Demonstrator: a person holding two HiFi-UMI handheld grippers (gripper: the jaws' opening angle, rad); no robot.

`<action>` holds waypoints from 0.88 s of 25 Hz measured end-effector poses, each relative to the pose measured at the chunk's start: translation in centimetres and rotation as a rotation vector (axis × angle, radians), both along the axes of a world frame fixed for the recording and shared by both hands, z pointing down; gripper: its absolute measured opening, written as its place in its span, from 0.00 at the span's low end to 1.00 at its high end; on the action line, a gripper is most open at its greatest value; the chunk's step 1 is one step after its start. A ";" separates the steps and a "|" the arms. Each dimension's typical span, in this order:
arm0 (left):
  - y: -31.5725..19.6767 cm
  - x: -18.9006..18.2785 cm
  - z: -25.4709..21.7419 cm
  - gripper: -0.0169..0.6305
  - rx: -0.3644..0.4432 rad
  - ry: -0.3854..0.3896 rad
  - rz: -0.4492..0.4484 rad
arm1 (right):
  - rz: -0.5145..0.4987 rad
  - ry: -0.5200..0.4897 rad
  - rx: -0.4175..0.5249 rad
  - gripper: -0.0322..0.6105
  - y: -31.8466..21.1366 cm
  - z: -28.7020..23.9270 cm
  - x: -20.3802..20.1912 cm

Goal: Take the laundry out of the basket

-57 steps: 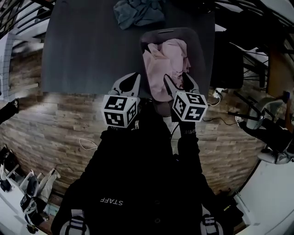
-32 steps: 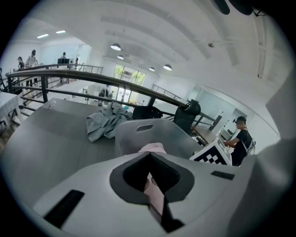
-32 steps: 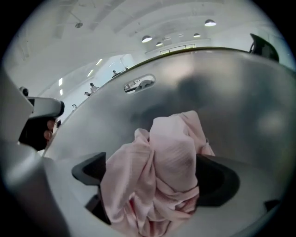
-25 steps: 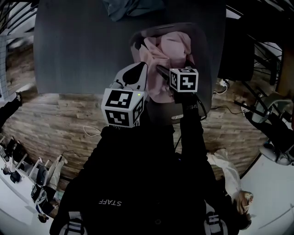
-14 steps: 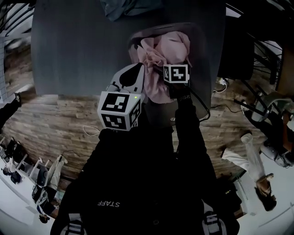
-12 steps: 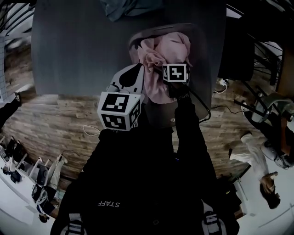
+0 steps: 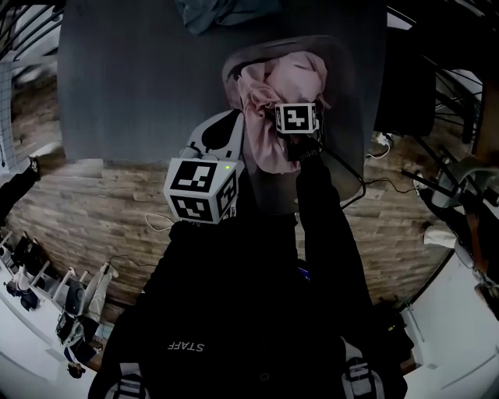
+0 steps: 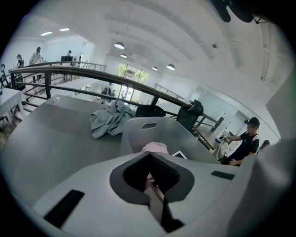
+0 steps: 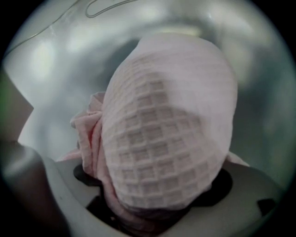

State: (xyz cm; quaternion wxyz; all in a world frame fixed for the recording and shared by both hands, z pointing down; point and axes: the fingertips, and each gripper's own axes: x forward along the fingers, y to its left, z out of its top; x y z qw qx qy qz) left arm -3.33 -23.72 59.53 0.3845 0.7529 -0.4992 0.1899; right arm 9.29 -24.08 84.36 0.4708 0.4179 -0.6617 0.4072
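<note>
The pink waffle-weave cloth (image 7: pixel 282 82) lies heaped in the grey plastic laundry basket (image 7: pixel 344 74), which stands toward the near right of the dark grey tabletop (image 7: pixel 132 78). The right gripper (image 9: pixel 152 206) has a thick fold of this cloth bunched between its jaws, which are clamped down on the fabric, and the weave fills its view. The hold looks deep rather than on a thin edge, so it should bear a lift.

The step in hand appears to be drawing the cloth out. It is best raised straight up until the trailing end clears the basket wall and only then carried over the tabletop, since a sideways pull could drag or tip the light basket.

The left gripper (image 7: pixel 228 125) hangs just beside the basket's near left corner, its jaws together on nothing. It could steady the rim or gather the hanging part. A crumpled blue-grey garment (image 7: pixel 226 12) lies on the tabletop beyond the basket.
</note>
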 end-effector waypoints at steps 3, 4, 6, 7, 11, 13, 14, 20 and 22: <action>0.6 -0.1 -0.4 0.03 0.009 -0.006 -0.006 | 0.016 -0.013 0.001 0.87 0.2 -0.3 -0.3; 0.8 -0.2 -0.6 0.03 0.012 -0.008 -0.008 | 0.021 -0.018 -0.002 0.83 0.3 -0.5 -0.4; 1.3 -0.4 -1.1 0.03 0.020 -0.014 -0.014 | 0.033 -0.032 -0.015 0.75 0.6 -1.0 -0.6; 1.5 -0.6 -1.4 0.03 0.026 -0.018 -0.017 | 0.042 -0.042 -0.030 0.72 1.0 -1.2 -0.7; 2.3 -1.4 -3.0 0.03 0.057 -0.027 -0.034 | 0.076 -0.085 -0.036 0.64 1.4 -2.9 -0.8; 2.7 -1.8 -3.9 0.03 0.074 -0.030 -0.044 | 0.083 -0.105 -0.008 0.63 1.4 -4.6 -1.0; 3.0 -1.9 -4.4 0.03 0.082 -0.030 -0.048 | 0.083 -0.111 0.006 0.63 1.6 -5.5 -1.0; 2.9 -2.1 -7.4 0.03 0.166 -0.018 -0.058 | 0.095 -0.137 0.203 0.63 -0.5 -13.9 -0.4; 2.9 -2.2 -8.4 0.03 0.188 -0.019 -0.053 | 0.104 -0.151 0.276 0.63 -1.0 -17.0 -0.5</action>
